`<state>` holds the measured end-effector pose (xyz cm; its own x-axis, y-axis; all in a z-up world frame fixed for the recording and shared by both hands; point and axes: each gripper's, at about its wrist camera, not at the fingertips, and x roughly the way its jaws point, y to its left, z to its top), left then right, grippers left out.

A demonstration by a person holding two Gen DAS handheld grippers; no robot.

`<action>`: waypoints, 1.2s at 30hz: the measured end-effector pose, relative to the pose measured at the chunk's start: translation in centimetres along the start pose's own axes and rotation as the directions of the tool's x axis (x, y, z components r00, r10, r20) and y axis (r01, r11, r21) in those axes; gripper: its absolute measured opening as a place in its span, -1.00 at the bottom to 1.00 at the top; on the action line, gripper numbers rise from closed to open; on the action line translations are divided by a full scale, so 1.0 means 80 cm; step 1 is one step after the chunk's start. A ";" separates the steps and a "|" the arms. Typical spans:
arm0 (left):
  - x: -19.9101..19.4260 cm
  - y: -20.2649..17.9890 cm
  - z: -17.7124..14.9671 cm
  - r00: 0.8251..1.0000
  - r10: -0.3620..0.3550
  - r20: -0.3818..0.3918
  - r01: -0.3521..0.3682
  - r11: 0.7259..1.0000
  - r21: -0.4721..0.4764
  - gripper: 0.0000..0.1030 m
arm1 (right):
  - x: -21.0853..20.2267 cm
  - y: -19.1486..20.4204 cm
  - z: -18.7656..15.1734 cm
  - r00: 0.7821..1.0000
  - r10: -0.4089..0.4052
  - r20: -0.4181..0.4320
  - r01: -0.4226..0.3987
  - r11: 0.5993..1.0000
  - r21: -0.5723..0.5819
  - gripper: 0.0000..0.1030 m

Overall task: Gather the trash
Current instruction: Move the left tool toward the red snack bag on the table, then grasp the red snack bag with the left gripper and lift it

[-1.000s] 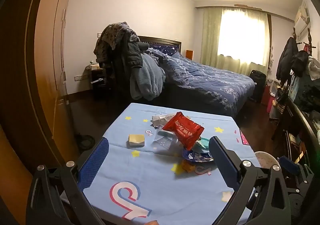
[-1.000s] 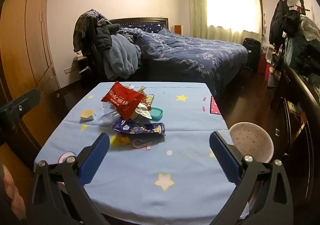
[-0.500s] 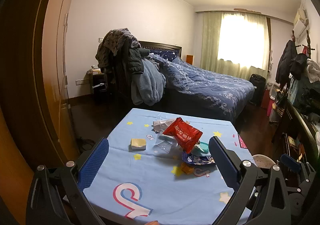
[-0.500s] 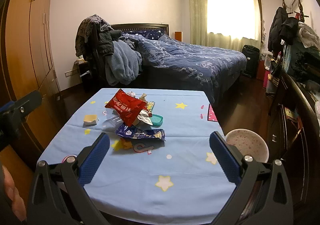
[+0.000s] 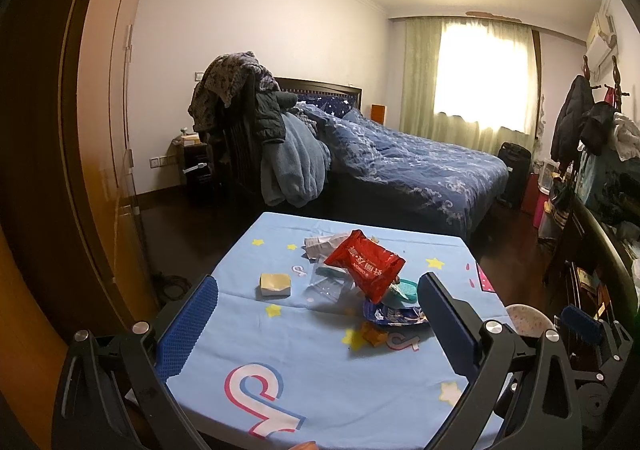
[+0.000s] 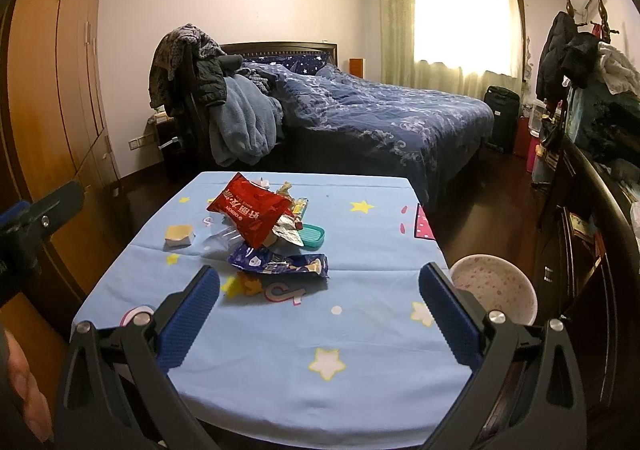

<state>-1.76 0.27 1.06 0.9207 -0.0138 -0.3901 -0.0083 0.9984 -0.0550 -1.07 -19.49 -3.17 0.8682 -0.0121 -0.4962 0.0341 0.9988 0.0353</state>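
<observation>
Change: both claws are pulling back and tilting up from the table, so the trash pile is sitting lower and farther off in each view than a second ago.
Left claw (image 5: pixel 318 320): hanging released, jaws spread wide, gripping nothing.
Right claw (image 6: pixel 320 314): likewise released and empty, hovering over the table's near edge.
Trash: red snack bag (image 6: pixel 250 208) is lying atop the heap, blue wrapper (image 6: pixel 280 263) below it, yellow packet (image 6: pixel 179 235) just to the left, all on the table (image 6: pixel 360 350).
Bowl (image 6: pixel 494 288): waiting beside the table's right edge, probably the bin.
Meaning: no piece is collected yet; an approach is probably being lined up.
</observation>
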 end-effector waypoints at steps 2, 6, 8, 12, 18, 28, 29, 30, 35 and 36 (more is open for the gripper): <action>0.001 0.000 0.001 1.000 0.000 -0.001 0.000 1.000 0.000 0.93 | 0.001 -0.001 0.000 1.000 0.000 0.000 0.000 1.000 0.001 0.94; 0.001 0.000 0.001 1.000 0.001 -0.004 -0.001 1.000 0.000 0.93 | 0.001 -0.002 0.001 1.000 0.000 -0.003 0.000 1.000 0.000 0.94; 0.001 0.000 0.000 1.000 0.000 -0.009 0.000 1.000 0.000 0.93 | 0.002 -0.004 0.000 1.000 -0.001 -0.004 0.001 1.000 0.001 0.94; 0.003 0.000 -0.001 1.000 0.000 -0.009 0.000 1.000 0.000 0.93 | 0.003 -0.005 0.000 1.000 0.001 -0.005 -0.001 1.000 0.002 0.94; 0.011 0.002 -0.005 1.000 0.010 -0.024 -0.010 1.000 -0.002 0.93 | 0.009 -0.005 -0.004 1.000 0.001 -0.017 -0.001 1.000 -0.001 0.94; 0.079 0.019 -0.016 0.982 -0.126 -0.141 0.117 0.991 -0.070 0.93 | 0.056 -0.013 -0.021 0.994 -0.013 -0.104 0.014 1.000 0.006 0.94; 0.093 0.020 -0.016 0.977 -0.143 -0.159 0.131 0.988 -0.088 0.93 | 0.063 -0.015 -0.023 0.993 -0.016 -0.116 0.017 1.000 0.011 0.93; 0.112 0.020 -0.015 0.972 -0.157 -0.174 0.140 0.984 -0.108 0.93 | 0.072 -0.019 -0.024 0.992 -0.021 -0.128 0.023 1.000 0.017 0.93; 0.205 -0.004 -0.008 0.944 -0.196 -0.264 0.161 0.976 -0.149 0.93 | 0.102 -0.036 -0.022 0.986 -0.034 -0.161 0.042 0.998 0.045 0.93; 0.232 -0.015 -0.008 0.935 -0.209 -0.287 0.170 0.973 -0.156 0.93 | 0.106 -0.041 -0.022 0.986 -0.034 -0.163 0.043 0.998 0.048 0.93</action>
<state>15.12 -1.19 -6.73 0.7503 -0.2371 -0.6171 0.0875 0.9609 -0.2628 5.31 -22.74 -9.03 0.7744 -0.0384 -0.6315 0.0950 0.9939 0.0560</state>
